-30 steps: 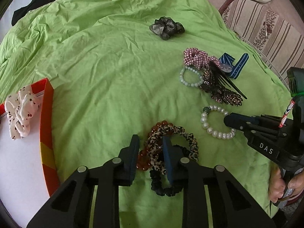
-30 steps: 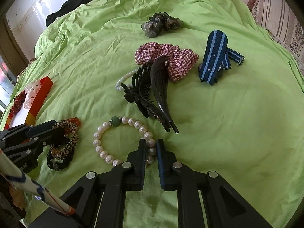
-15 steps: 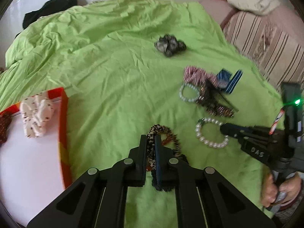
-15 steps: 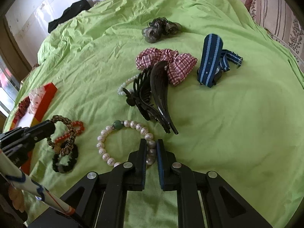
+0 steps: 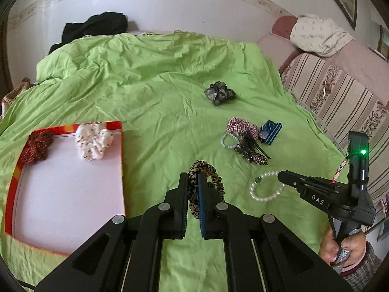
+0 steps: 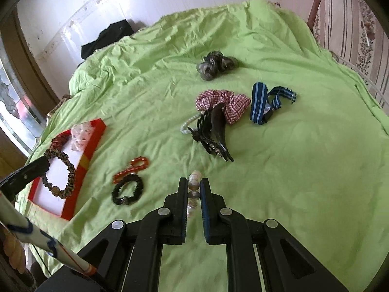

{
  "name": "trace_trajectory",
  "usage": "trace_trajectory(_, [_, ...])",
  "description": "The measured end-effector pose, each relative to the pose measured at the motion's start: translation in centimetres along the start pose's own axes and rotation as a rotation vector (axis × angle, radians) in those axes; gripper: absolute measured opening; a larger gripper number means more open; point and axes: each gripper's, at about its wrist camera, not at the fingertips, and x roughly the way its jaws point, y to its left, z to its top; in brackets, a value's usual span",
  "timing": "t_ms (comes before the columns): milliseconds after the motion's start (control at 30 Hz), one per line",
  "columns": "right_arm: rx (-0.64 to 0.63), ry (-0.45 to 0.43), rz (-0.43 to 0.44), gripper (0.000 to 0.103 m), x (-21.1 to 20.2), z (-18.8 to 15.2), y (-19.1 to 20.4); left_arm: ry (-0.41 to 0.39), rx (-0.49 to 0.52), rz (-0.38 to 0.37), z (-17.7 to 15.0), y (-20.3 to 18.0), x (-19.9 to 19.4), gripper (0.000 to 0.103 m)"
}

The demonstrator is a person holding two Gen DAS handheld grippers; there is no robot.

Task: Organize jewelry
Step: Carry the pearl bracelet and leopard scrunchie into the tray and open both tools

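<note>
My left gripper (image 5: 192, 181) is shut on a leopard-print scrunchie (image 5: 212, 173) and holds it in the air right of the red-rimmed white tray (image 5: 122, 170); from the right wrist view the scrunchie (image 6: 63, 161) hangs over the tray (image 6: 94, 143). My right gripper (image 6: 194, 185) is shut on a pearl bracelet (image 6: 194, 187), lifted off the green sheet; it also shows in the left wrist view (image 5: 266, 187). A red bead bracelet (image 6: 132, 168) and a black scrunchie (image 6: 127, 189) lie on the sheet.
The tray holds a white scrunchie (image 5: 93, 141) and a dark red one (image 5: 37, 144). A plaid scrunchie (image 6: 225, 102), black claw clip (image 6: 214, 133), pale bead bracelet (image 5: 227, 141), blue striped strap (image 6: 261, 102) and grey scrunchie (image 6: 215, 64) lie farther back. A striped sofa (image 5: 340, 97) stands right.
My left gripper shut on the leopard scrunchie and lifted it off the pile toward the tray. My right gripper raised the pearl bracelet off the sheet.
</note>
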Motion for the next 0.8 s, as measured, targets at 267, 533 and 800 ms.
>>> trace_trajectory(267, [-0.035, -0.027, 0.006, 0.011, -2.9, -0.8, 1.7, -0.023, -0.013, 0.036, -1.6, 0.6, -3.1, 0.007])
trace_trajectory(533, [-0.086, -0.049, 0.021, 0.011, -5.0, -0.9, 4.5, -0.051, -0.049, 0.062, -2.5, 2.7, -5.4, 0.007])
trace_trajectory(800, [-0.19, -0.057, 0.046, 0.011, -6.0, -0.6, 9.8, -0.069, -0.094, 0.109, -3.1, 6.5, -6.8, 0.007])
